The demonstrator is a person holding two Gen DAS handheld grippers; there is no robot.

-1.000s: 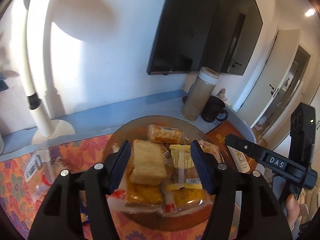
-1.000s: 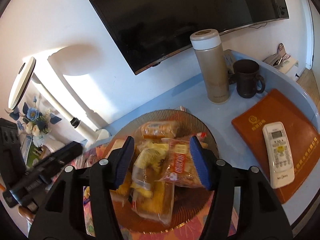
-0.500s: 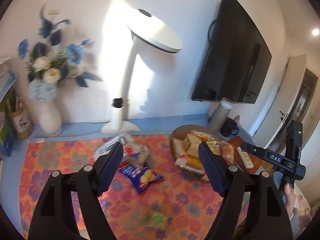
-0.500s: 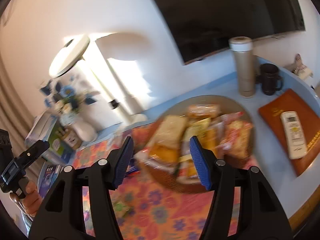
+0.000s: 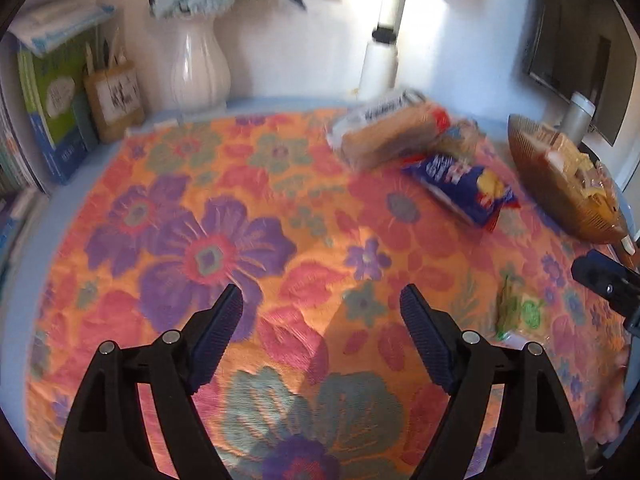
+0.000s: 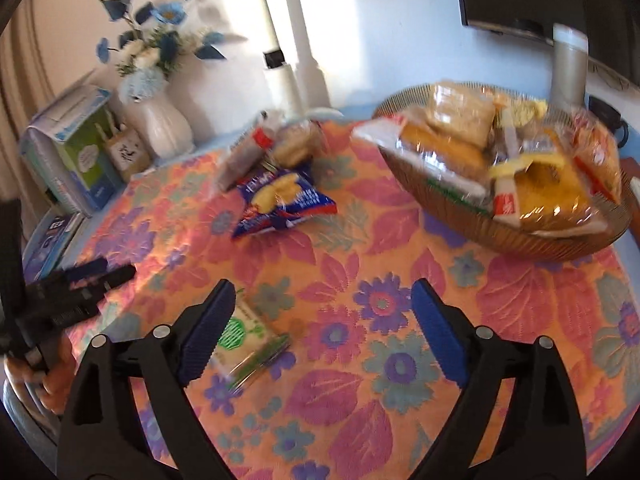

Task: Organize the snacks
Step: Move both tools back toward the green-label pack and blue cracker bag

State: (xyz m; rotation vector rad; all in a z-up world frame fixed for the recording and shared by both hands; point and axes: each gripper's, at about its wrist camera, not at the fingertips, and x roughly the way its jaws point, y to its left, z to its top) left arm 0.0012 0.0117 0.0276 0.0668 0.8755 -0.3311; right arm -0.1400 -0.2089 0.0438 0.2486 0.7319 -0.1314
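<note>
Where the snacks lie, we note two groups. Several wrapped snacks fill the brown ribbed bowl [image 6: 516, 236] at the far right of the desk. On the floral cloth [image 6: 520, 300] lie a blue chip bag [image 6: 280, 200], a clear-wrapped bread pack [image 5: 384, 136] just behind it, and a small green-and-white packet [image 6: 244, 340] nearer to us. We hold the right gripper [image 6: 318, 330] above the cloth; its jaws are opening, spread wide, with nothing between them, and the green-and-white packet shows just beside its left finger. We hold the left gripper [image 5: 320, 334] over bare cloth; its jaws are also opening and empty. A white vase [image 5: 198, 68] with blue flowers stands against the wall.
</note>
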